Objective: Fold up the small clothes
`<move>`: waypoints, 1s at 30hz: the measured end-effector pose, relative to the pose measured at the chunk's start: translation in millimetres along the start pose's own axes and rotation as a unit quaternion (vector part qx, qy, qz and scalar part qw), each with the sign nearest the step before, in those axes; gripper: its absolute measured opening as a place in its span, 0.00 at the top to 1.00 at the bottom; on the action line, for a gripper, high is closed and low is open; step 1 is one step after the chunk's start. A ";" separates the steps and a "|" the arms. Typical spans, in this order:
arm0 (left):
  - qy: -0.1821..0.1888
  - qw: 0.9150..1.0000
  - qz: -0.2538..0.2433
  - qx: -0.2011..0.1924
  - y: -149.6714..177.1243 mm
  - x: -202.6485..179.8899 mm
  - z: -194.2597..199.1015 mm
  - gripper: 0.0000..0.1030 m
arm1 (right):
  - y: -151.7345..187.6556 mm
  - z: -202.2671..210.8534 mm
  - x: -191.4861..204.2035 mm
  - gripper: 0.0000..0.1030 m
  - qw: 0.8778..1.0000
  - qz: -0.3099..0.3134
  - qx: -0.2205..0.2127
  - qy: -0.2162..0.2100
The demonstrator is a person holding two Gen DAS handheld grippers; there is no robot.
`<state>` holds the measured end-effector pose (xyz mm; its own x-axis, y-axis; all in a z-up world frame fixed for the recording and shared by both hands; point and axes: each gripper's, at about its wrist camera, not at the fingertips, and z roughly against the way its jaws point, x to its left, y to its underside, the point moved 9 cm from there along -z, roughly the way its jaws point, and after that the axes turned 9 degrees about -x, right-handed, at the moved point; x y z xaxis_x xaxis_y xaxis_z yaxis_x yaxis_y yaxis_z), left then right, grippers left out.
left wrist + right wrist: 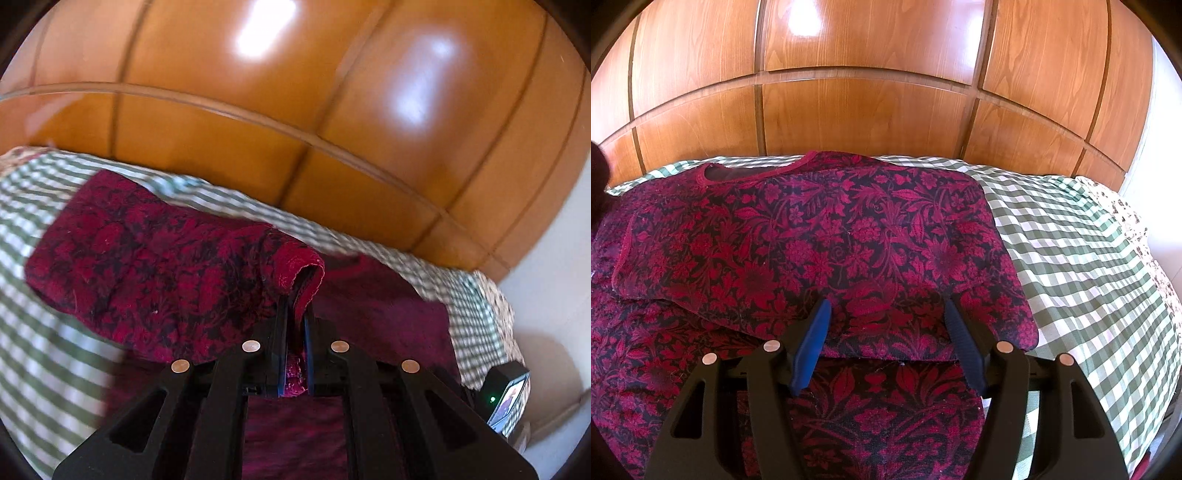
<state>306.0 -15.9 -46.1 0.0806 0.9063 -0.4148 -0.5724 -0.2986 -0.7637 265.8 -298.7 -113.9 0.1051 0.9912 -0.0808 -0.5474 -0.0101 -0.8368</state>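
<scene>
Left claw [295, 314] clamps a sleeve of the crimson floral knitted top [812, 236]; right claw [886, 343] gapes empty above it. Lay the sleeve flat, square to the green-checked bed [1071, 258] edge.

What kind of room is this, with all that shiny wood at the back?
Probably a bedroom. A red flowered top lies spread on what looks like a bed with a green checked sheet, and the wooden panels behind look like a headboard or wardrobe doors.
</scene>
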 end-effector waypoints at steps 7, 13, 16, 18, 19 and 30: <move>0.035 0.997 -0.030 0.056 47.5 -44.3 -33.5 0.74 | -0.1 -1.9 -0.7 0.38 1.000 0.002 -0.001 0.001; 0.055 0.995 -0.067 0.040 68.7 -35.3 -12.1 0.21 | -0.3 -2.5 -1.3 0.38 1.000 -0.001 -0.001 -0.001; 0.015 0.996 -0.066 -0.051 48.5 -6.7 22.2 0.10 | -0.8 -1.7 -1.7 0.38 1.000 -0.002 -0.002 -0.001; -0.025 0.993 -0.055 -0.101 38.4 20.6 42.4 0.09 | -1.3 0.7 -2.0 0.38 1.000 -0.005 -0.007 -0.001; -0.058 0.990 -0.048 -0.119 34.7 39.0 50.1 0.08 | -2.2 3.2 -2.8 0.38 1.000 -0.007 -0.014 -0.002; -0.177 0.980 0.074 -0.053 66.6 151.4 36.4 0.08 | -41.7 54.7 72.2 0.24 0.981 -0.003 -0.055 -0.186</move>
<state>250.3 112.3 -141.8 -0.2954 0.8923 -0.3414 -0.4677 -0.4466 -0.7627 250.8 -219.5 -55.2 -0.2142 0.9705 0.1105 -0.4525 0.0017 -0.8918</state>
